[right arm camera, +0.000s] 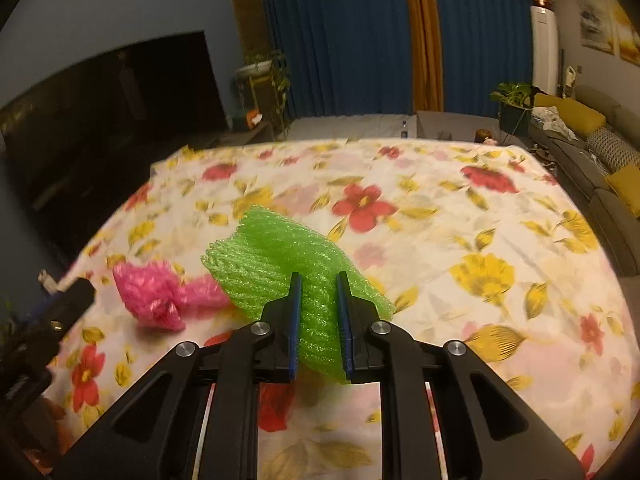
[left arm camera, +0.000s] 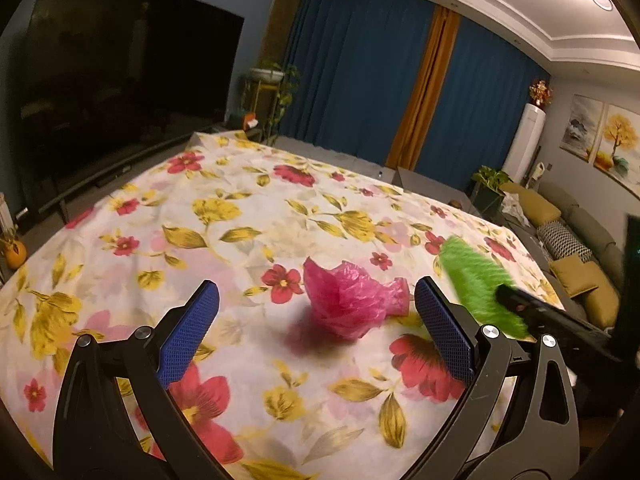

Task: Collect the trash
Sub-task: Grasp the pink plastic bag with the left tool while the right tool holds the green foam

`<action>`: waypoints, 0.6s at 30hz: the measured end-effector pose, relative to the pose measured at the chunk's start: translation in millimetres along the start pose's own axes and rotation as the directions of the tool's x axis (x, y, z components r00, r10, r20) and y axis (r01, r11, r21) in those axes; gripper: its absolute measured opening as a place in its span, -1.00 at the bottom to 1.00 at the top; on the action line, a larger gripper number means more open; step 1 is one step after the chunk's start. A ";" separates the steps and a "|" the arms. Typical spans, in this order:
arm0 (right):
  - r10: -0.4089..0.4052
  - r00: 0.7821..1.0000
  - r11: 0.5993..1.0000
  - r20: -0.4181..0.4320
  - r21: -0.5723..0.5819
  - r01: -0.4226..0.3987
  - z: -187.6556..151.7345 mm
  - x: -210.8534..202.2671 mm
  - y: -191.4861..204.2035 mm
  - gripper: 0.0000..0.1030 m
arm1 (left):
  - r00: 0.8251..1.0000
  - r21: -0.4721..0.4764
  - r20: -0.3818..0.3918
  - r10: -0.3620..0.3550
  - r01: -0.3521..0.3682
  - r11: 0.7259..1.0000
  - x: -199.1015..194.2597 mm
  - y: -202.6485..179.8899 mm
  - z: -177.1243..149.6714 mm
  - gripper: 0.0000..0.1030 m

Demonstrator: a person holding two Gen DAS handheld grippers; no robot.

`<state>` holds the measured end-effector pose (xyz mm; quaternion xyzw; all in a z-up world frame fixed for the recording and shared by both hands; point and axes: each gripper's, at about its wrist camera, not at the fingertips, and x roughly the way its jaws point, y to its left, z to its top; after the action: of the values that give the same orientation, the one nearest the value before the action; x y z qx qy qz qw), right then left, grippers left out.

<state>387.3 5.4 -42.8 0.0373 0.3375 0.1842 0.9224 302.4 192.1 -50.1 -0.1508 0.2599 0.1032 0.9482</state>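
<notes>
A crumpled pink plastic bag [left arm camera: 352, 304] lies on the flowered tablecloth [left arm camera: 240, 224]. My left gripper [left arm camera: 316, 300] is open, its blue pads on either side of the bag and just short of it. My right gripper [right arm camera: 319, 280] is shut on a green foam net [right arm camera: 276, 264] and holds it just above the cloth, right of the pink bag [right arm camera: 160, 294]. The green net also shows in the left wrist view [left arm camera: 476, 280], with the right gripper's black finger on it. The left gripper shows at the left edge of the right wrist view.
The cloth-covered table [right arm camera: 480, 240] fills both views. A dark TV [left arm camera: 120, 80] stands to the left. A sofa with yellow cushions [left arm camera: 580, 276] runs along the right. Blue curtains [left arm camera: 360, 64] and potted plants [right arm camera: 514, 100] stand behind.
</notes>
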 end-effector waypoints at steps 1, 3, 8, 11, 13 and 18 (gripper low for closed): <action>0.010 1.000 1.000 0.005 0.018 -0.010 2.5 -2.9 -4.1 -0.66 | 1.000 0.002 -0.007 0.002 -0.002 1.000 3.2 -0.8 1.4 0.87; 0.021 1.000 0.999 0.013 0.034 -0.021 5.6 -5.9 -7.9 -0.66 | 0.999 0.012 -0.034 0.022 -0.022 1.000 16.0 -3.0 3.6 0.80; 0.030 0.999 0.999 0.013 0.040 -0.031 6.2 -6.3 -6.5 -0.66 | 0.990 -0.013 -0.138 0.003 -0.005 1.000 44.2 -2.0 -1.9 0.36; 0.025 1.000 0.999 0.013 0.025 -0.026 4.6 -5.9 -2.7 -0.66 | 0.988 -0.017 -0.147 -0.039 0.037 0.999 48.0 -4.4 -4.1 -0.03; 0.021 1.000 1.000 0.015 0.017 -0.021 3.8 -6.4 0.4 -0.66 | 0.988 -0.004 -0.144 -0.054 0.054 0.999 47.6 -7.5 -4.9 -0.36; 0.016 0.999 1.000 0.028 -0.004 -0.016 3.0 -11.4 7.1 -0.66 | 0.989 -0.018 -0.132 -0.065 0.064 0.998 44.4 -6.2 -6.3 -0.56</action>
<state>378.9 8.0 -32.1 0.0408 0.3239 0.1916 0.9256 338.6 189.4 -77.1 -0.1719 0.3167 0.0640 0.9306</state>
